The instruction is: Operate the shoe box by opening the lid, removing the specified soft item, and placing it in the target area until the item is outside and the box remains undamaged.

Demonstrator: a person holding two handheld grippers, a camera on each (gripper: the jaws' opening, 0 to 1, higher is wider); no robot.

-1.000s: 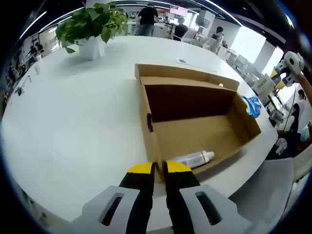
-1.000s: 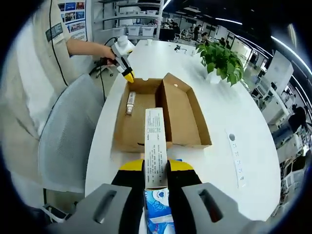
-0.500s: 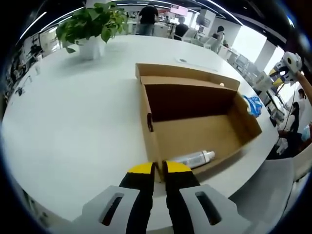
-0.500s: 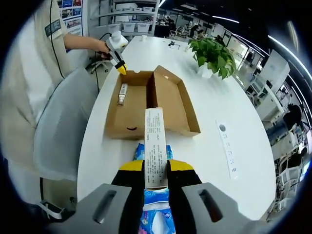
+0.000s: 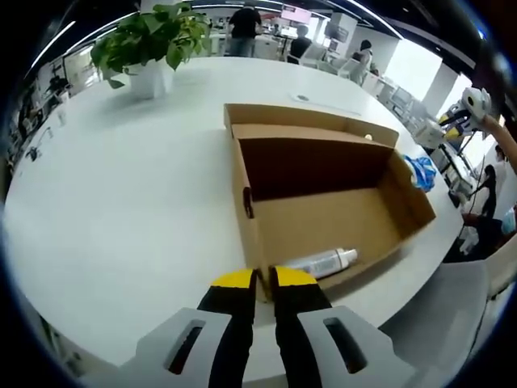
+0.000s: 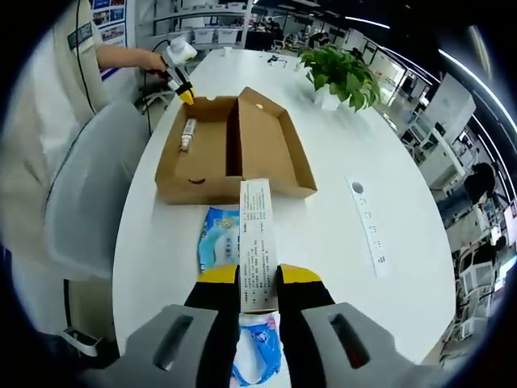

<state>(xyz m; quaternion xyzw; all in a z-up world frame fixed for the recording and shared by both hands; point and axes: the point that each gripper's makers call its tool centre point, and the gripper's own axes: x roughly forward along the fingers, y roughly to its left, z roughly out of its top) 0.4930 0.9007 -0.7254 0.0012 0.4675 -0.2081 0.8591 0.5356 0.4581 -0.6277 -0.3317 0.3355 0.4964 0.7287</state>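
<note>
Cardboard box: brown open shoe box [image 5: 323,202] straight ahead of my left gripper [image 5: 264,279], its hinged lid [image 6: 271,137] folded flat beside the tray, so I judge the opening step done.
Left gripper: yellow-tipped jaws pinched narrow on the near wall of the box, right at the corner; I read this as a steadying hold so the box neither slides nor tears while the other hand works.
Right gripper: my right gripper [image 6: 258,279] is clamped on a white printed label strip [image 6: 258,242] that stands up between its jaws.
Soft item: blue-and-white soft plastic pack [image 6: 220,246] lies on the table just ahead and to the left of my right gripper, between it and the box; more blue-and-white wrapper [image 6: 260,352] shows under the jaws. Whether the strip is attached to the pack I cannot tell.
Item's place: outside the box, close to its end wall but not touching it as far as I can see.
Left behind: silver-white tube-like bottle [image 5: 321,262] lying on the box floor just beyond my left jaws, along the near wall; not soft, so I judge it stays.
Table: white rounded tabletop [image 5: 121,210] carries everything; a green potted plant [image 5: 153,40] sits far ahead and left of my left gripper, well apart from the box.
Box condition: walls and lid look straight, no tears visible.
Next: set the pack fully down and release, easing my left hold off the wall gently.
</note>
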